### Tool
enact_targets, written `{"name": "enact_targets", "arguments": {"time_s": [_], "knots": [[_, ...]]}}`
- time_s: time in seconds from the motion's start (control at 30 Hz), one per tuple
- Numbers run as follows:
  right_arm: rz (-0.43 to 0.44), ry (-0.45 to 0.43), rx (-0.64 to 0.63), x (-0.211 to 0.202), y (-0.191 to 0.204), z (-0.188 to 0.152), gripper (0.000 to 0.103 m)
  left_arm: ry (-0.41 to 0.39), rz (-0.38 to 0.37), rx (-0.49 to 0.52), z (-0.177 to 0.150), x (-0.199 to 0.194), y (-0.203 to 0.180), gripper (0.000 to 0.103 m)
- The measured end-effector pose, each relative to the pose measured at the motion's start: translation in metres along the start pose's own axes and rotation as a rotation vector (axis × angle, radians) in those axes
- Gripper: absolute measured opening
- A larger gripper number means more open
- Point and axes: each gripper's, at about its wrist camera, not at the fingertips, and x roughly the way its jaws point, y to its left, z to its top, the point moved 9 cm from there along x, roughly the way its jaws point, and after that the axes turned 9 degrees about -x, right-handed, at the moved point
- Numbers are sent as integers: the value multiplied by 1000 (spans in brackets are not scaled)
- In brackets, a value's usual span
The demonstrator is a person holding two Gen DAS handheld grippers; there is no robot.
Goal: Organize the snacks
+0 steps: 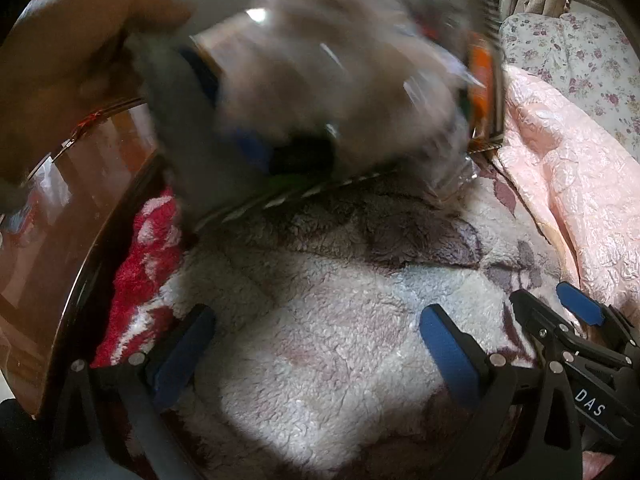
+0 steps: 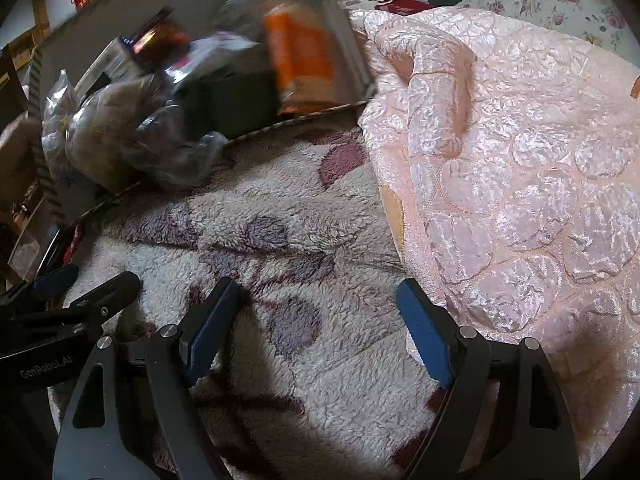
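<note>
Snacks fill a shallow cardboard box (image 2: 344,52) that sits on the fleece blanket (image 2: 320,208): a clear plastic bag (image 2: 120,136) of pale pieces at its near edge and an orange packet (image 2: 300,52) against its far wall. I judge both light, soft and crinkly; the bag looks slippery, so its gathered top is the best hold. Both lie well ahead of the right tool (image 2: 316,328) and the left tool (image 1: 316,352), which are wide open and hold nothing. A pink quilt (image 2: 520,160) lies beside the box.
</note>
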Motion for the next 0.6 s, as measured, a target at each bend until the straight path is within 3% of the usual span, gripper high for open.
{"name": "enact_targets", "arguments": {"time_s": [0.6], "knots": [[2, 0, 2, 1, -1, 1, 83, 2, 0, 0, 1, 1, -1, 103]]}}
